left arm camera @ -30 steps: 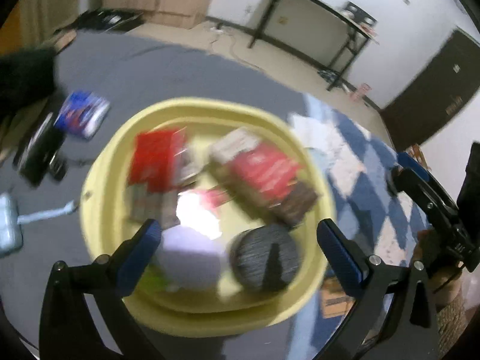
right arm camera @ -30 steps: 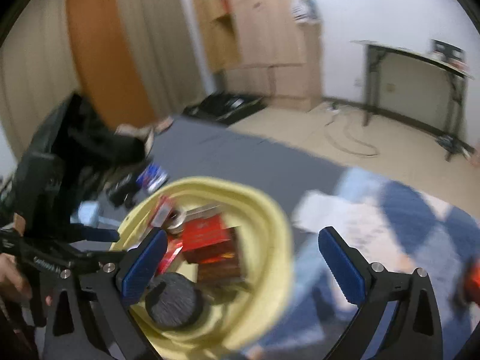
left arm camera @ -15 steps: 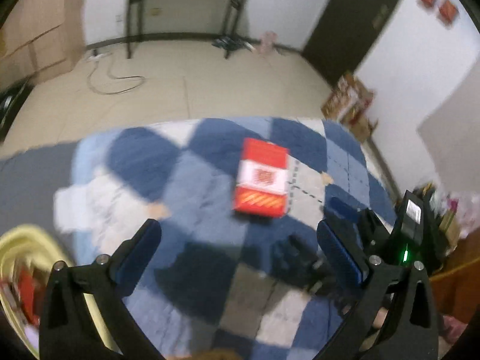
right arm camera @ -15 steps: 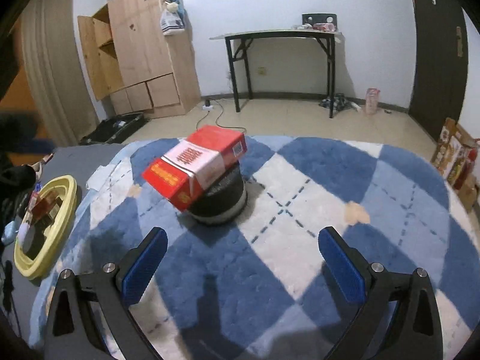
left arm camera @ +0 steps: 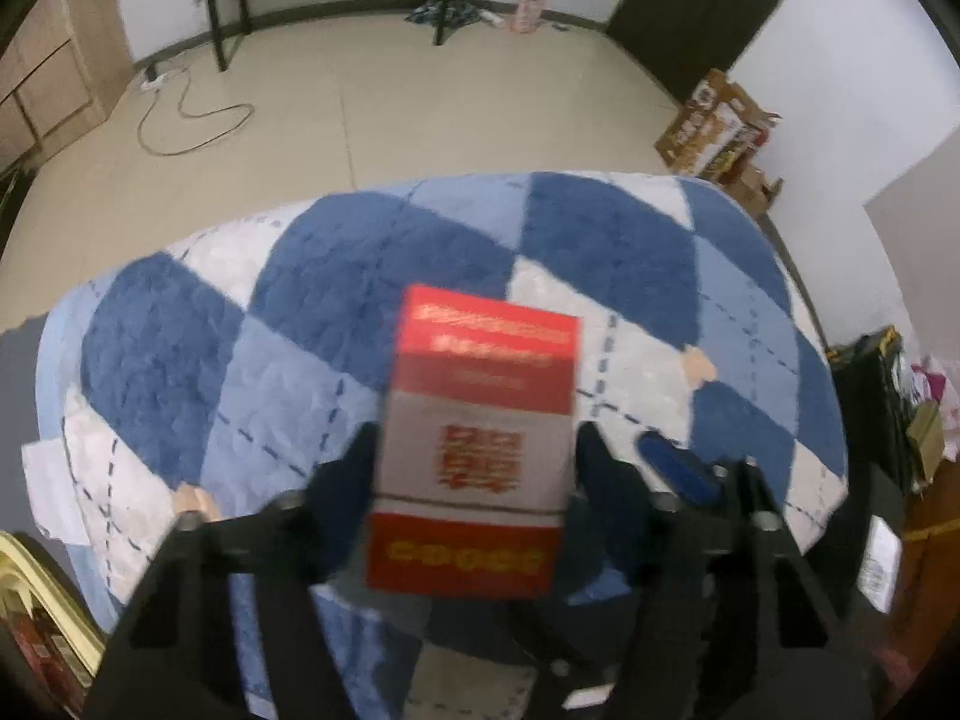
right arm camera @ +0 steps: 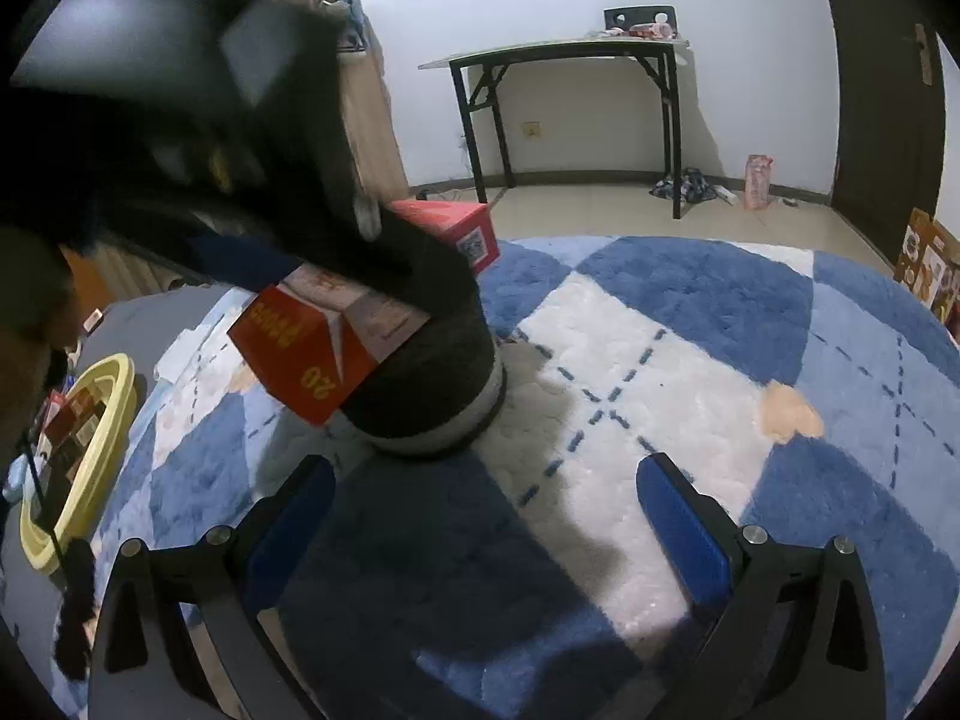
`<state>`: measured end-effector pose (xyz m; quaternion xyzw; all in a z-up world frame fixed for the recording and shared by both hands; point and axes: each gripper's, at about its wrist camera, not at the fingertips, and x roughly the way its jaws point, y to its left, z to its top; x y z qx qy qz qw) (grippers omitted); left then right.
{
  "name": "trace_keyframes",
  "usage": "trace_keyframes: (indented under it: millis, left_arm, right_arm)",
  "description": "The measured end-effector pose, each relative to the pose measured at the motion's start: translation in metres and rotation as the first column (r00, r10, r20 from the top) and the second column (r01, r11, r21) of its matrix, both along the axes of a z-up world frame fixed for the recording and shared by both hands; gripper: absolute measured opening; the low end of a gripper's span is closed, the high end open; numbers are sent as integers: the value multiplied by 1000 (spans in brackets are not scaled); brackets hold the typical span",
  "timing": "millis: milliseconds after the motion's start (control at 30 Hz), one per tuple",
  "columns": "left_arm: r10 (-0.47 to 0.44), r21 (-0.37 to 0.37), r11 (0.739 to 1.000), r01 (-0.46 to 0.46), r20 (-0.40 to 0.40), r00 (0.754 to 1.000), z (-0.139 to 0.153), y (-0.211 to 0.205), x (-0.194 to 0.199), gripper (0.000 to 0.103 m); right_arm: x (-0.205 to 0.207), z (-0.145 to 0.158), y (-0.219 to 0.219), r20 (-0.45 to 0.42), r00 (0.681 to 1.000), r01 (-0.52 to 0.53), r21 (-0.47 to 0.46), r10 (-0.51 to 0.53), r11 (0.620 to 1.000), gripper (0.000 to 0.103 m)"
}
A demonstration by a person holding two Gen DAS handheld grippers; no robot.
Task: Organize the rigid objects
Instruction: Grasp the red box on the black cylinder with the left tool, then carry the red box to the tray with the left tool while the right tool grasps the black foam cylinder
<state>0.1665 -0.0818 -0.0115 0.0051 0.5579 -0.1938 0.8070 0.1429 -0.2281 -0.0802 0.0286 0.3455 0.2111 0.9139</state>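
The left hand-held gripper (left arm camera: 477,456) has just been closing, and its jaws now stand narrow against the two long sides of the red and white box (left arm camera: 474,450), which half a second ago lay free ahead of wide-open jaws. From the right wrist view the box (right arm camera: 312,354) is tilted, one corner hanging out over the rug, and it rests on top of a dark round container (right arm camera: 432,384) with a pale band at its base. That container stands on the blue and white diamond rug (right arm camera: 690,360), where it stood before. The right hand-held gripper (right arm camera: 486,516) has come lower and closer to the stack; its jaws are spread wide with nothing between them, its blue pads (right arm camera: 684,528) just short of the container. Its near finger also shows in the left view, to the right of the box.

Off to the left, at the rug's edge, lies the yellow basin (right arm camera: 114,378) with other small boxes in it. Farther back stand a black-legged table (right arm camera: 570,51) against the white wall and a dark door (right arm camera: 882,90)
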Motion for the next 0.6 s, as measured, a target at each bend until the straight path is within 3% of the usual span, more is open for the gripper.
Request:
trace_keyframes:
  millis: [167,300,400,467,600]
  left_arm:
    - [43,-118,992,-38,39,998,19,30,-11,59]
    - [48,-135,990,-35,90,995,48,63,-32,59]
    - [93,-153,986,-72,131,987,70,107,-61,59]
    - [142,-156,981,-119,143,979,77,143,-81,60]
    - [275,-117,959,-258,164,947,82,235,-127,60]
  right_arm:
    - [-1,3,5,17,1000,0,-25,0,1000,103]
    - [5,13,24,69,996,-45,-32,47,998,103]
    - [26,3,37,13,998,-56,-72,57,996,102]
    - [39,-3,45,-29,997,-73,-92,71,993,69]
    - [35,14,56,58,989,-131,-67,135,989,67]
